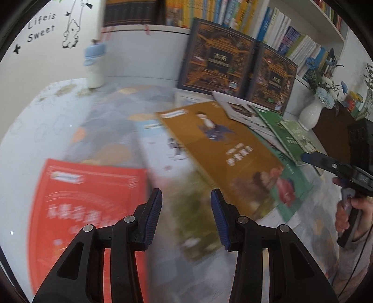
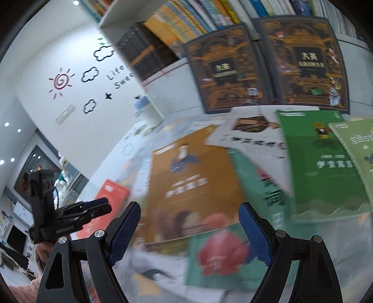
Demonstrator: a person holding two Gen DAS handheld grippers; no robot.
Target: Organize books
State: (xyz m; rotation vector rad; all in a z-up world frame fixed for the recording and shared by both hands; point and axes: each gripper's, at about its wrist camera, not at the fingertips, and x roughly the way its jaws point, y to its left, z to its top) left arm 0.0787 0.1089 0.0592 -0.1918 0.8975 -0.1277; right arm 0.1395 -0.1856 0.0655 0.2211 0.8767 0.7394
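Several books lie scattered flat on the table: a red book (image 1: 88, 198) at the near left, an ochre book (image 1: 221, 144) over a white one (image 1: 163, 144), and green books (image 1: 279, 130) at the right. My left gripper (image 1: 186, 202) hovers open between the red and ochre books, with nothing between its fingers. In the right wrist view my right gripper (image 2: 190, 209) stands wide open above the ochre book (image 2: 191, 177) and a teal book with a red flower (image 2: 233, 251). Each gripper shows in the other's view: the right gripper (image 1: 310, 158), the left gripper (image 2: 102, 205).
Two dark ornate books (image 1: 219, 58) (image 1: 270, 79) lean upright against a shelf full of books (image 1: 233, 14). A white bottle with a blue cap (image 1: 94, 65) stands at the back left, a white vase of flowers (image 1: 312, 111) at the back right. A hand (image 1: 349, 214) holds the right gripper.
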